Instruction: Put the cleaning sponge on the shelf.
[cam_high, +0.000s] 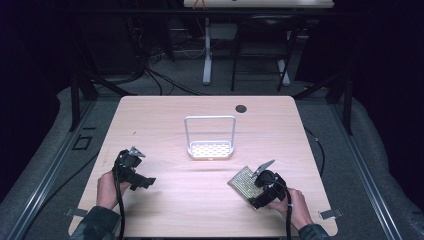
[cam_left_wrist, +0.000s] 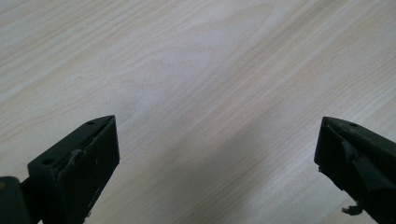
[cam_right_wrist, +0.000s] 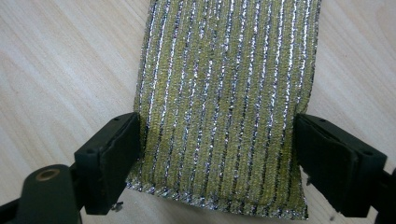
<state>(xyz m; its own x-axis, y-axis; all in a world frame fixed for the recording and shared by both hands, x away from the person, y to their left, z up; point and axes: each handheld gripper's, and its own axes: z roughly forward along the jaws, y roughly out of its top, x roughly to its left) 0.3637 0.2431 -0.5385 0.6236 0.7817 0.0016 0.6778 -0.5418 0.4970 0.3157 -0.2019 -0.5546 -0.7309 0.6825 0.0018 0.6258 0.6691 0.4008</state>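
The right gripper (cam_right_wrist: 217, 154), a black two-jaw claw in the person's right hand (cam_high: 295, 205), straddles the near end of a flat rectangular scouring pad of yellow-green fabric striped with silver thread (cam_right_wrist: 226, 102); its jaws stand against the pad's two long edges, gripping it across its width. The left gripper (cam_left_wrist: 217, 149), a matching black claw, has its jaws spread wide over bare wood, nothing between them. In the high view, a white wire rack with a tall rectangular loop handle and a perforated tray base (cam_high: 210, 150) stands at the middle of the pale wooden table (cam_high: 165, 115); its tray looks unoccupied. The pad (cam_high: 245, 181) lies flat on the table near the right front edge, apart from the rack. Its ribbed weave runs lengthwise, the silver lines glinting, and its near edge shows a stitched hem.
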